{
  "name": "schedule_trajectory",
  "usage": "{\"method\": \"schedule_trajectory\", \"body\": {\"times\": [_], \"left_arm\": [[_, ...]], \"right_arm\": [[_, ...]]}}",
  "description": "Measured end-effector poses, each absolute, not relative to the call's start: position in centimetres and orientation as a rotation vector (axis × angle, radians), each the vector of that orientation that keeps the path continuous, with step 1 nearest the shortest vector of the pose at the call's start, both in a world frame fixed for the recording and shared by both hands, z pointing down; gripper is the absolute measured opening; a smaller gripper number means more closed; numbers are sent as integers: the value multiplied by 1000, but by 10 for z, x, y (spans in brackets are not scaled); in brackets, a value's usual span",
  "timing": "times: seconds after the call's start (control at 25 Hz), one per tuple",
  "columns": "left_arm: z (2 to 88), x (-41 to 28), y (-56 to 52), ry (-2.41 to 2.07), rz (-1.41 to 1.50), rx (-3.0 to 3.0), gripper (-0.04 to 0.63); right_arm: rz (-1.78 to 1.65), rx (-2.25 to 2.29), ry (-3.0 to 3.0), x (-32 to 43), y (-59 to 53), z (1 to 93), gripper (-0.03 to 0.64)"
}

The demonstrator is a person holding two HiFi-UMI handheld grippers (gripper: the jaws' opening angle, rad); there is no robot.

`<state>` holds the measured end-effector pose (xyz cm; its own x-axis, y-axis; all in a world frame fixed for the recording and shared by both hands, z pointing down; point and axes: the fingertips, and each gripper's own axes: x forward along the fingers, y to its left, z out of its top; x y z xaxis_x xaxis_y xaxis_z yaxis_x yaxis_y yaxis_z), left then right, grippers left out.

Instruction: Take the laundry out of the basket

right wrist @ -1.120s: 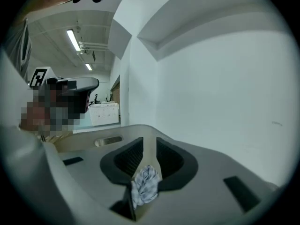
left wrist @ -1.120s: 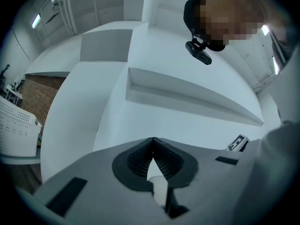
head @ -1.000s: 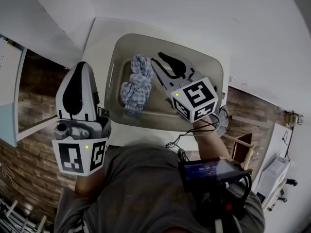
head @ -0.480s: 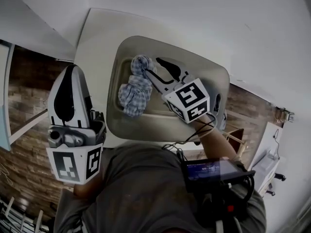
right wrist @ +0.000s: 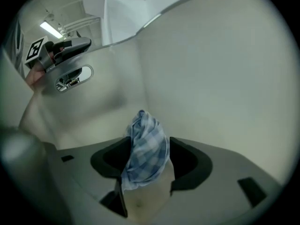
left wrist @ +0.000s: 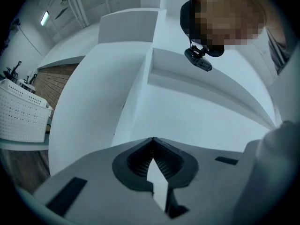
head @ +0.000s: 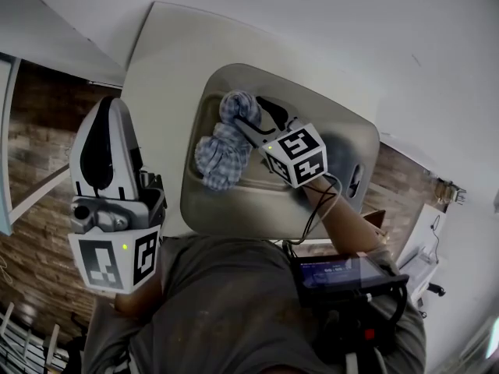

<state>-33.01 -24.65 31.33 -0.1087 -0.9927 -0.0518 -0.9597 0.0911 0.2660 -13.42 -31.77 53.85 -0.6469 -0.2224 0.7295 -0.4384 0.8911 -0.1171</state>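
A beige plastic basket (head: pixel 242 213) stands on a white table (head: pixel 164 68). Inside it, at the left end, lies a crumpled blue checked cloth (head: pixel 222 150). My right gripper (head: pixel 246 107) reaches down into the basket, and its jaws have just been opening. In the right gripper view the cloth (right wrist: pixel 147 149) bulges up between the wide-set jaws of that gripper (right wrist: pixel 150 139), which do not squeeze it. My left gripper (head: pixel 107 107) hangs left of the table, level, outside the basket. Seen in its own view, this gripper (left wrist: pixel 153 142) is shut with nothing in it.
The basket's wall (right wrist: pixel 211 78) rises close around the right gripper, with a handle slot (right wrist: pixel 74 78) at its far end. Brick-patterned floor (head: pixel 47 131) lies left of the table. A white perforated crate (left wrist: pixel 23 116) stands off to the left. White walls surround the table.
The right gripper has sunk deeper into the basket and its jaws have spread around the upper end of the checked cloth. The left gripper has drifted slightly left and lower.
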Motion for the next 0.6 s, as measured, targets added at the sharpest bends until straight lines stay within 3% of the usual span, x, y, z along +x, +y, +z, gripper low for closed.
{"method": "schedule_trajectory", "body": {"times": [0.16, 0.28, 0.4, 0.6], "left_arm": [[315, -329, -248, -2209, -351, 1994, 8], [314, -328, -247, -2209, -351, 1993, 8], [309, -327, -243, -2220, -354, 1999, 8], [291, -321, -236, -2243, -364, 2044, 8]], "right_arm": [[465, 482, -2276, -132, -320, 550, 258], [456, 444, -2276, -139, -315, 551, 158], [401, 415, -2289, -146, -309, 545, 103], [281, 425, -2354, -150, -307, 514, 87]]}}
